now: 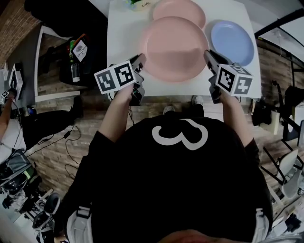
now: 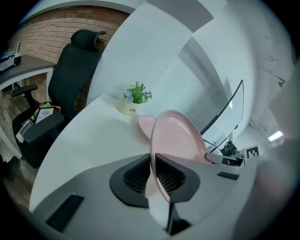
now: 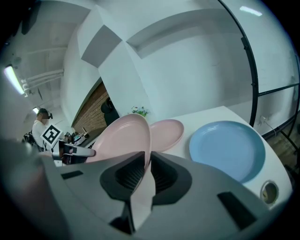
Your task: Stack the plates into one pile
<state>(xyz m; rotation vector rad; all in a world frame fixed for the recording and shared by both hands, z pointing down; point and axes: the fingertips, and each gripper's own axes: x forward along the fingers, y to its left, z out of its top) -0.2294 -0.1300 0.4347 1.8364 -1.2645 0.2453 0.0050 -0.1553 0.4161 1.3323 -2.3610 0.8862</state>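
White table [image 1: 123, 42]: takes up the far half of the head view. Three plates and a small pot stand on or over it.

Large pink plate [image 1: 175, 47]: centre of the table and the biggest of the three. It is held at its left and right rims, and it looks raised off the table top rather than resting. In the head view its far rim overlaps the near rim of the plate behind it.

Blue plate [image 1: 232, 42]: lies flat at the right, just beside the large plate and close to the right claw.

Smaller pink plate [image 1: 180, 10]: lies flat at the far side, behind the large one.

Left gripper [image 1: 139, 60]: jaws pinch the left rim of the large pink plate. The rim runs edge-on between the ribbed pads [image 2: 138, 174].

Right gripper [image 1: 209, 56]: the same on the right rim, with the jaws drawn in on the plate edge.

Flower pot [image 2: 131, 107]: at the far left of the table, just beyond the smaller pink plate.

No pile yet; all three plates are separate.

Risks, as I judge them:
- Each hold is a thin bite on a smooth rim. If the hands drift apart or tilt unevenly, the plate could slide out of one claw and drop.
- The far rim could knock the smaller pink plate if carried too low.
- The right claw passes close to the blue plate and may clip it.
- Set down off-centre, the plate would sit crooked in the pile.
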